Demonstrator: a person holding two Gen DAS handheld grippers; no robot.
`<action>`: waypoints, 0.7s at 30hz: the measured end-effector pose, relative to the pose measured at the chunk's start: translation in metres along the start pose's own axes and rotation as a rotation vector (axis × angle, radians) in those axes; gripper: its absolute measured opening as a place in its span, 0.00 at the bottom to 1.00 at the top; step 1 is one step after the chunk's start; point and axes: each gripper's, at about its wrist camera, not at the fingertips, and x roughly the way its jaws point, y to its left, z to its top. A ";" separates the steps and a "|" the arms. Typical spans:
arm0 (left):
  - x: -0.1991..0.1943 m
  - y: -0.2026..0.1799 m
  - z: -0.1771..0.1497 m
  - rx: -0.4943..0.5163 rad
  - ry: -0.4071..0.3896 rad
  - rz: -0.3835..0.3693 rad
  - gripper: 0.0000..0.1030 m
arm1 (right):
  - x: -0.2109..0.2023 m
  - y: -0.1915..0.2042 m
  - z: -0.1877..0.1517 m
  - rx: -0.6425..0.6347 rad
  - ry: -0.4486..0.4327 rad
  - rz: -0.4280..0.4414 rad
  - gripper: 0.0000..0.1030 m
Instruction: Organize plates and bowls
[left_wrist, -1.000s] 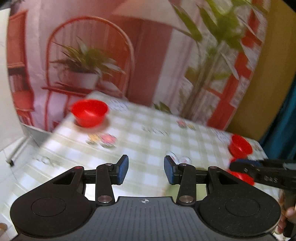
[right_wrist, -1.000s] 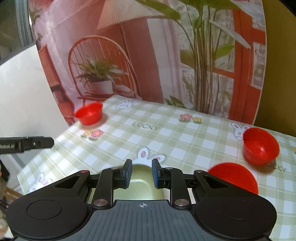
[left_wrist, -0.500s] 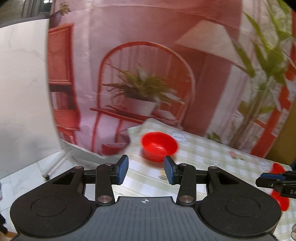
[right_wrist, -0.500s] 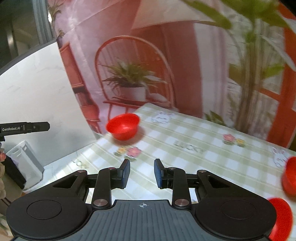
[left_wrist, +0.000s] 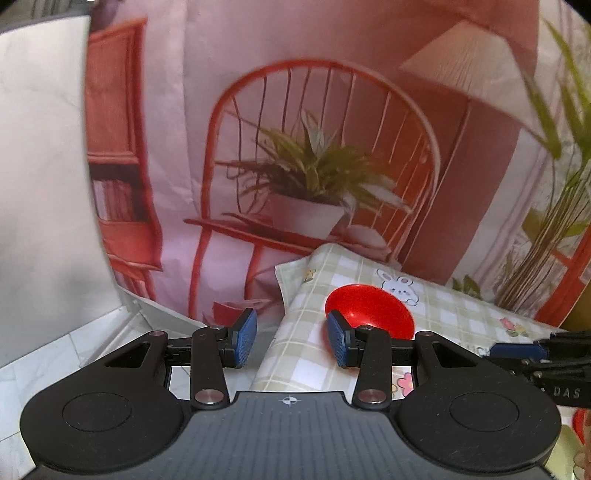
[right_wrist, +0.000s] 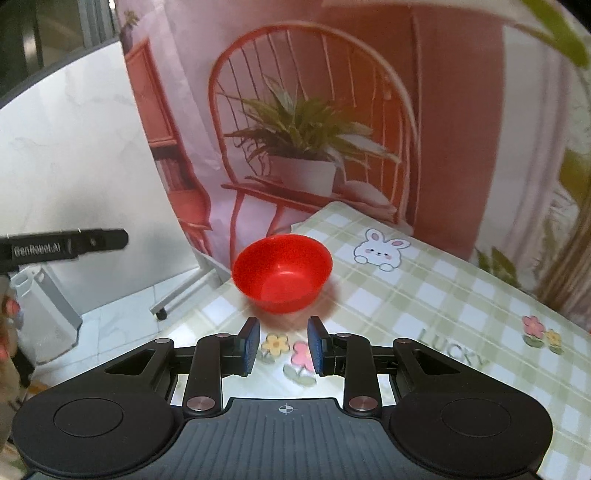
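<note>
The right tongs (right_wrist: 282, 345) are seen with blue pads narrowly parted and nothing between them; the pads hover just short of the glossy red plastic bowl (right_wrist: 282, 273). The left tongs (left_wrist: 290, 341) stand moderately open, likewise empty, with the same bowl partly hidden behind the right-hand pad in that view.

The bowl is found upright near the corner of the tabletop (right_wrist: 424, 302), which is covered by a green-and-white checked cloth printed with rabbits and flowers. The bowl's interior is visible from the right wrist view and appears empty. A sliver of a second red item is glimpsed at the lower right edge of the left wrist view; its kind cannot be told.

Step in hand, as judged: approach to the corner bowl for pickup, probably by the right tongs, which are lined up with it.

Notes for a good grasp: the gap is judged too narrow to span the bowl, so one pad is best placed inside the near rim and one outside, pinching the wall. The bowl sits close to the cloth's edge; a push away from the holder could slide it off, so closure should be made before any sideways motion. The glossy wall may slip; a deep bite on the rim is advised.

Beyond the tabletop, a printed backdrop (right_wrist: 314, 110) showing a red chair and potted plant is noted, and a white board (right_wrist: 74, 166) at left.
</note>
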 end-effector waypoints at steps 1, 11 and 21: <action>0.010 0.001 -0.001 0.002 0.007 -0.010 0.43 | 0.008 -0.003 0.002 0.008 0.005 -0.001 0.26; 0.087 -0.010 -0.008 0.007 0.070 -0.099 0.43 | 0.078 -0.033 0.019 0.099 0.052 -0.043 0.26; 0.133 -0.009 -0.012 -0.045 0.107 -0.111 0.42 | 0.113 -0.049 0.024 0.167 0.057 -0.047 0.27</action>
